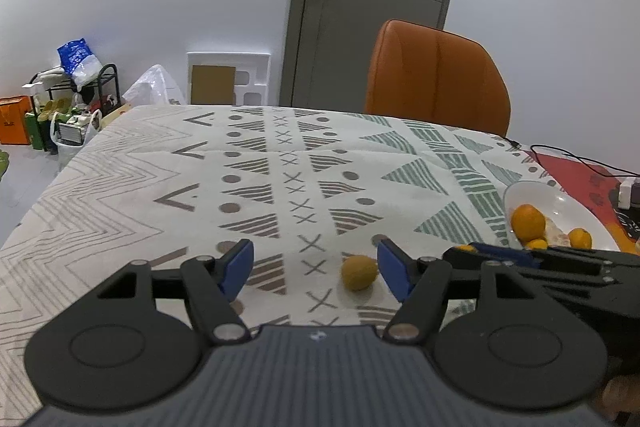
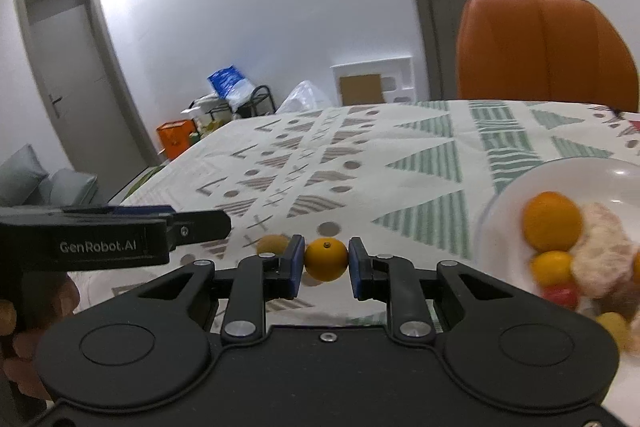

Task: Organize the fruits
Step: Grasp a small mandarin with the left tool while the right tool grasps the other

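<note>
**Inspector:** While the fruit was between your fingers, what did you record?

**Operator:** My right tool (image 2: 326, 261) was clenched on a small orange fruit (image 2: 326, 259), both blue pads pressed to its sides, stem end facing up. It was held clear of the counter (image 2: 420, 163), just left of the white bowl (image 2: 516, 187). The bowl already held a larger orange (image 2: 553, 221), several smaller yellow and red fruits, and a pale, rough lump I could not identify; that side of the view was blurred.

**Inspector:** And your left tool?

**Operator:** My left tool (image 1: 316, 269) was released, jaws standing wide apart, empty. A second loose fruit (image 1: 359, 277) lay on the patterned cloth just inside its right pad (image 1: 392, 277), not touching as far as I could tell.

**Inspector:** Risks from that position?

**Operator:** Three, in my judgement. The held fruit was round and smooth, gripped at two narrow contact points, so a quick swing toward the bowl could have rolled it out. Releasing from height onto the piled fruit could have bounced it over the rim. The two tools were also close together, and the left closing on the loose fruit off-centre could have pushed it rolling across the cloth.
</note>
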A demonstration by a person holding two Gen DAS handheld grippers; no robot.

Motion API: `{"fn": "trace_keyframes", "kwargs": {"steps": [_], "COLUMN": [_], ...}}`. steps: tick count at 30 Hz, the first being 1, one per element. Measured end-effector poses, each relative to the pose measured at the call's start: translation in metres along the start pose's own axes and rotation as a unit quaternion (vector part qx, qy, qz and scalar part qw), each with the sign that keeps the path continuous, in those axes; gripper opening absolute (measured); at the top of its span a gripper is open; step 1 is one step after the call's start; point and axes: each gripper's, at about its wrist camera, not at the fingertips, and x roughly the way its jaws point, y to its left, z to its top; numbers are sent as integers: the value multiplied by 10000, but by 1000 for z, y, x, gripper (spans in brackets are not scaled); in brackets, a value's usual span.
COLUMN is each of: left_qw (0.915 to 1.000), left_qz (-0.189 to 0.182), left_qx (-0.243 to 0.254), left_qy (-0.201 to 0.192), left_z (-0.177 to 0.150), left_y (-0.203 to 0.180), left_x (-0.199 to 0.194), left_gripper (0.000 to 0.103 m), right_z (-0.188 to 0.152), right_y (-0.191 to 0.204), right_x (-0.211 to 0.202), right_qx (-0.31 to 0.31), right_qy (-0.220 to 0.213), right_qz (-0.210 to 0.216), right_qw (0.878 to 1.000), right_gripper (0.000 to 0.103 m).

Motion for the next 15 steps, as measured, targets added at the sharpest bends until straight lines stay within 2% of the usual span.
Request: {"fn": "trace_keyframes", "kwargs": {"steps": [14,15], "left_qw": [9995,9994], "left_qz": [-140,-122], "left_qx": [206,232], "left_qy": [188,208], "left_z": [-3,-4], "left_y": [-26,-28], "left_x": [23,25], "left_gripper": [63,61], "right_z": [-1,-2], "right_y": [-38,-41], "right_x": [-39,-42], "right_qx": [436,456], "right_qy": [-376,-396], "right_qz": [-500,-532], "right_qw": [9971,9968], "right_gripper": [22,22]}}
